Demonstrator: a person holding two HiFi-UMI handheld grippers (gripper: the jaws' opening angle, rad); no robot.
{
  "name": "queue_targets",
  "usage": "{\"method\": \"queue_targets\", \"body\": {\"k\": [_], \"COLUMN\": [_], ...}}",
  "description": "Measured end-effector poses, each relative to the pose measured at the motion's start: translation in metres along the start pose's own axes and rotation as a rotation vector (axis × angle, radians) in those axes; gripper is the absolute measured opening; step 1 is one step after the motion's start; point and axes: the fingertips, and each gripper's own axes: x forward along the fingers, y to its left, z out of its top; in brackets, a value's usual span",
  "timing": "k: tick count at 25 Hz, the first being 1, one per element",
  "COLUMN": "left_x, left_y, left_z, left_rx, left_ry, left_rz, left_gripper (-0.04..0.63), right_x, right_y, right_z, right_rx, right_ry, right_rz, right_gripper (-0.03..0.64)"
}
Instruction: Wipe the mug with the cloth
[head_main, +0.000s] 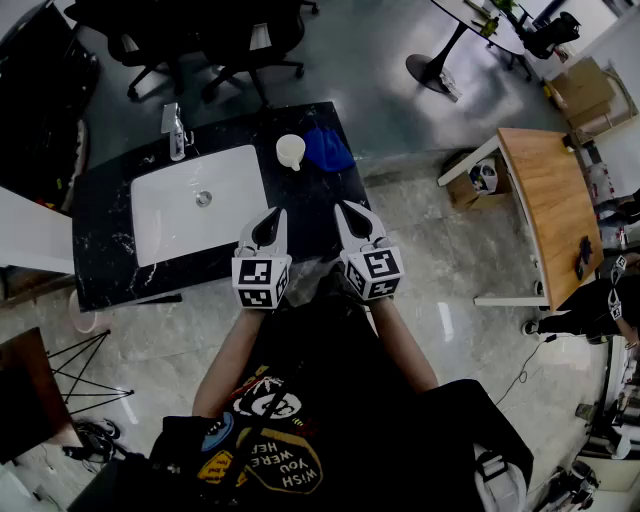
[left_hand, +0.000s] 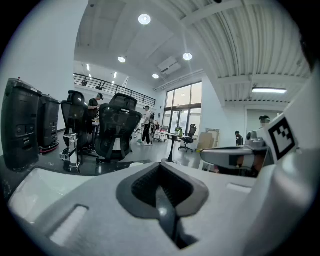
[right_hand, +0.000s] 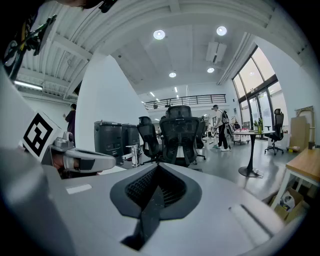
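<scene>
In the head view a white mug (head_main: 290, 151) stands upright on the black marble counter (head_main: 310, 200), just right of the sink. A crumpled blue cloth (head_main: 327, 148) lies beside the mug on its right. My left gripper (head_main: 277, 217) and right gripper (head_main: 344, 210) hover side by side over the counter's near edge, short of both mug and cloth. Both point toward the far side. In the left gripper view the left gripper (left_hand: 160, 167) has its jaws together with nothing between them. The right gripper (right_hand: 159, 169) looks the same in its own view.
A white sink basin (head_main: 198, 200) fills the counter's left half, with a faucet (head_main: 176, 130) at its far rim. Black office chairs (head_main: 215, 35) stand behind the counter. A wooden table (head_main: 545, 205) stands to the right across a grey floor.
</scene>
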Motion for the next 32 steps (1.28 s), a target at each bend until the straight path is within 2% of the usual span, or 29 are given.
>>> {"method": "queue_targets", "body": {"k": [8, 14, 32], "left_x": [0.001, -0.003, 0.016], "left_y": [0.005, 0.015, 0.011], "left_z": [0.0, 0.0, -0.016], "left_rx": [-0.001, -0.019, -0.058], "left_ry": [0.001, -0.002, 0.045], "left_rz": [-0.007, 0.01, 0.005], "left_gripper": [0.005, 0.005, 0.005], "right_x": [0.003, 0.005, 0.016], "right_y": [0.001, 0.005, -0.002], "right_z": [-0.003, 0.003, -0.011], "right_rx": [0.001, 0.037, 0.019], "right_ry": [0.008, -0.047, 0.042], "right_rz": [-0.008, 0.01, 0.028], "right_gripper": [0.0, 0.0, 0.0]}}
